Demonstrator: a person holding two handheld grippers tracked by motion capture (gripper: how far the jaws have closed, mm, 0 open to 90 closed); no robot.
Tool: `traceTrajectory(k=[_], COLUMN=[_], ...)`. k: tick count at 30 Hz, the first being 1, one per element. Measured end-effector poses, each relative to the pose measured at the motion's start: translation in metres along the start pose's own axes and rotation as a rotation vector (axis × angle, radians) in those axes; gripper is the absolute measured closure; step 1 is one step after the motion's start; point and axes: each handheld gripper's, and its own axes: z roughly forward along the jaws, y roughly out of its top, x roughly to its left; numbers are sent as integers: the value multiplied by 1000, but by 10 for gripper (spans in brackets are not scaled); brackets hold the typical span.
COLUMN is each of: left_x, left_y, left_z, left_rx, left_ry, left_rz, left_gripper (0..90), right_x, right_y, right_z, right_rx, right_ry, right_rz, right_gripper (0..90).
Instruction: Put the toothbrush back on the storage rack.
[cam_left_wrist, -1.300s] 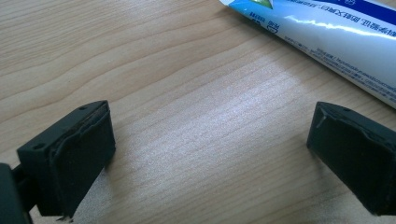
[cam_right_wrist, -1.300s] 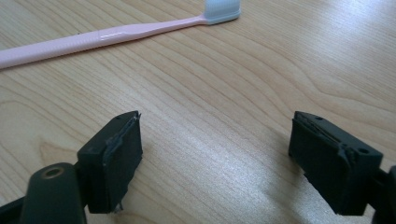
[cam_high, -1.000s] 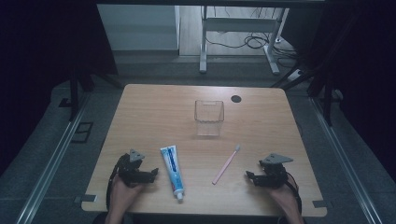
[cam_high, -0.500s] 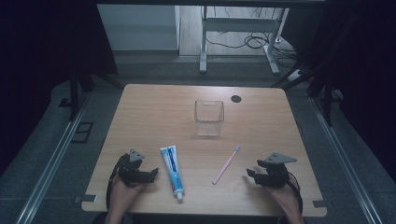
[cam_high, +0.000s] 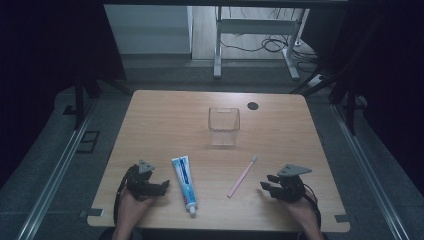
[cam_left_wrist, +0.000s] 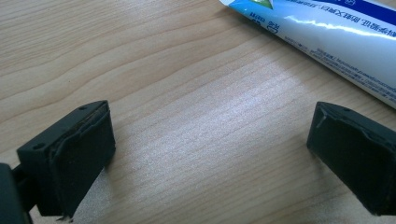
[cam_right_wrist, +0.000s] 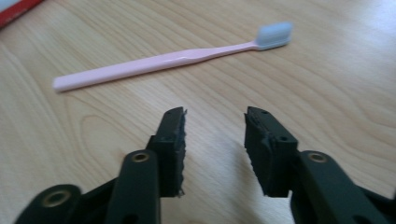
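The light wooden surface (cam_high: 165, 120) carries everything. Near its middle stands a clear square plastic cup (cam_high: 224, 126), upright and with nothing inside that can be made out. Toward the near edge lies a white and blue toothpaste tube (cam_high: 184, 181), flat, its cap end pointing at the person. To its right, well apart, lies a slim pink toothbrush with a pale blue head (cam_high: 242, 175), slanted, head toward the cup. A small dark round disc (cam_high: 253, 105) sits near the far edge. The left tongs (cam_high: 161, 187) rest just beside the tube, jaws spread wide and holding nothing. The right tongs (cam_high: 265, 185) sit near the toothbrush handle, jaws parted and free, nothing between them and the brush.
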Motion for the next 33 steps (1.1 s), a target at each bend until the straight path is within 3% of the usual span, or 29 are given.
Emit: traceTrajectory(k=[10, 17, 33], left_x=[0, 0, 0], left_y=[0, 0, 0], left_z=[0, 0, 0], left_rx=[0, 0, 0], left_ry=[0, 0, 0], left_rz=[1, 0, -1], left_gripper=[7, 7, 7], right_x=[11, 18, 37], right_y=[8, 15, 34], right_z=[6, 11, 25], right_rx=[10, 18, 32], right_ry=[56, 76, 135], right_rz=[-25, -47, -102], right_gripper=[802, 881, 890])
